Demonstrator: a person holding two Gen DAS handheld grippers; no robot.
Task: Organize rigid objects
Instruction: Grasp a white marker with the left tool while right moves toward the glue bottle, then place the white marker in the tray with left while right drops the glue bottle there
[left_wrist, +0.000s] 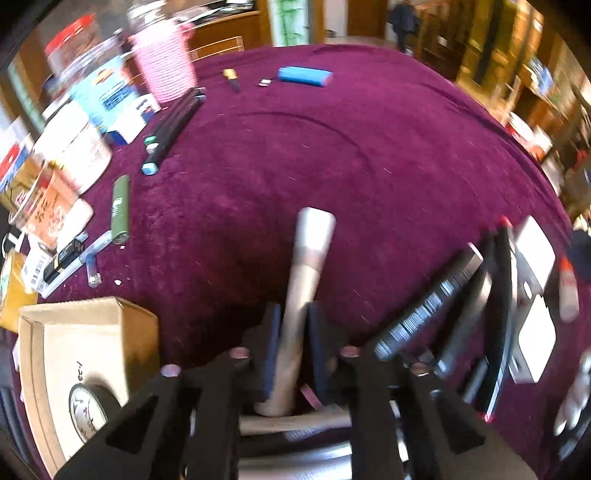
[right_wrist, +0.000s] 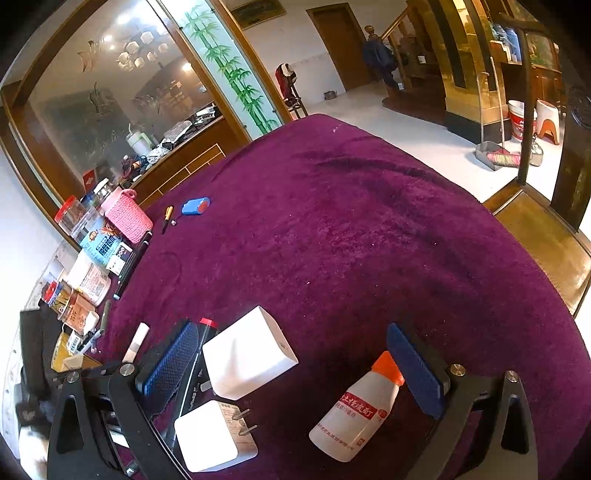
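Your left gripper (left_wrist: 291, 332) has its fingers (left_wrist: 271, 347) pinched on a slim grey metal cylinder with a flared end (left_wrist: 308, 266), which rises between the pads above the purple velvet counter (left_wrist: 369, 166).

Beside it to the right in the left wrist view lies a cluster of dark flat devices (left_wrist: 436, 306) and white plug adapters (left_wrist: 535, 247); they sit near the grip, touching one another. To the left stands an open cardboard box (left_wrist: 85, 339). Further left, a green cylinder (left_wrist: 120, 208), pens and jars crowd the counter edge, with a pink woven basket (left_wrist: 162, 62) and a blue oblong case (left_wrist: 304, 75) at the far side.

Your right gripper (right_wrist: 295, 362) has its fingers (right_wrist: 417, 369) spread wide, holding nothing. Between them lie a white cube-shaped box (right_wrist: 251, 358), a white two-pin plug adapter (right_wrist: 210, 435) and a white plastic bottle with an orange cap and red label (right_wrist: 356, 410), lying on its side just beside the right finger. A black marker with a red cap (right_wrist: 207, 325) rests against the left finger.
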